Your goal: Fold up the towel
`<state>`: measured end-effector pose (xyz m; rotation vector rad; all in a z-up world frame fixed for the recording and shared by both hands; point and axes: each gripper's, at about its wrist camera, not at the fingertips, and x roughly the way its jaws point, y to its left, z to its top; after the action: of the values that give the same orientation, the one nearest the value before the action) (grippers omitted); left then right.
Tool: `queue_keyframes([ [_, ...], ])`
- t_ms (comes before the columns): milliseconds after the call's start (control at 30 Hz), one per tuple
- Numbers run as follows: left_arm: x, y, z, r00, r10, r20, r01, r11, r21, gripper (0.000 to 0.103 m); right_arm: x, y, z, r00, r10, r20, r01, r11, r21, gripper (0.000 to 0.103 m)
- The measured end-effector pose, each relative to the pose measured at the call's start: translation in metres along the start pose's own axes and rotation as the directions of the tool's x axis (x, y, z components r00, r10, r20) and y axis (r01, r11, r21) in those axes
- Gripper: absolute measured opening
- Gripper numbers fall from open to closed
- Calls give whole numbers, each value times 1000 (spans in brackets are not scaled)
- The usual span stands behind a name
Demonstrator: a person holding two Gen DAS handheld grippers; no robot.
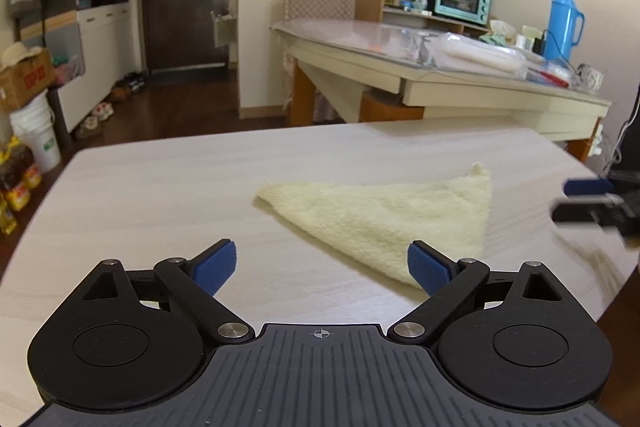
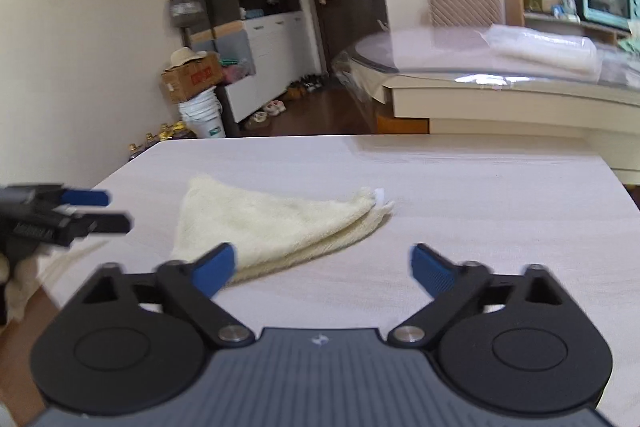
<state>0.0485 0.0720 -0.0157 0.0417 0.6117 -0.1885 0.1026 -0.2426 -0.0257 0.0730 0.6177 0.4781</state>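
A hat point(image 2: 188, 57) is seen resting in a cardboard box point(image 2: 191, 78), while the towel point(image 1: 394, 217), folded into a triangle, lies on the table point(image 1: 160, 195) ahead of the left gripper point(image 1: 322, 265) and right gripper point(image 2: 322, 267), both held wide apart and empty.

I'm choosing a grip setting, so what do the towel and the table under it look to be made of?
The towel looks like soft terry cloth, pale cream: fuzzy looped pile, limp layered edges in the right wrist view. The table looks like light wood or a wood-look laminate, matte and smooth: faint straight grain lines, little glare. Which of the two cannot be told.
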Motion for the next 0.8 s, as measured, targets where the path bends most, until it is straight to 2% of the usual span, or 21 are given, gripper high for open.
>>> queue_keyframes([
  [167,3,9,5,1000,14,-12,-14,999,33,96,39,-8,17,999,10,-48,-7,999,50,64],
  [267,5,16,8,1000,13,-24,-12,999,36,96,57,-9,21,997,14,-72,-10,998,62,51],
  [533,9,27,9,1000,8,-29,-7,1000,28,96,76,-10,23,995,6,-101,2,997,75,39],
  [567,10,28,8,999,9,-31,-8,1000,25,96,76,-10,23,995,0,-101,7,997,71,30],
  [600,11,28,8,999,10,-32,-9,1000,22,96,77,-9,23,995,-10,-99,16,998,66,15],
  [667,11,30,7,999,10,-33,-9,1000,18,96,74,-8,24,996,-22,-88,27,998,59,11],
  [800,8,33,6,999,16,-35,-15,1000,19,96,60,1,27,999,-34,-36,35,999,19,9],
])
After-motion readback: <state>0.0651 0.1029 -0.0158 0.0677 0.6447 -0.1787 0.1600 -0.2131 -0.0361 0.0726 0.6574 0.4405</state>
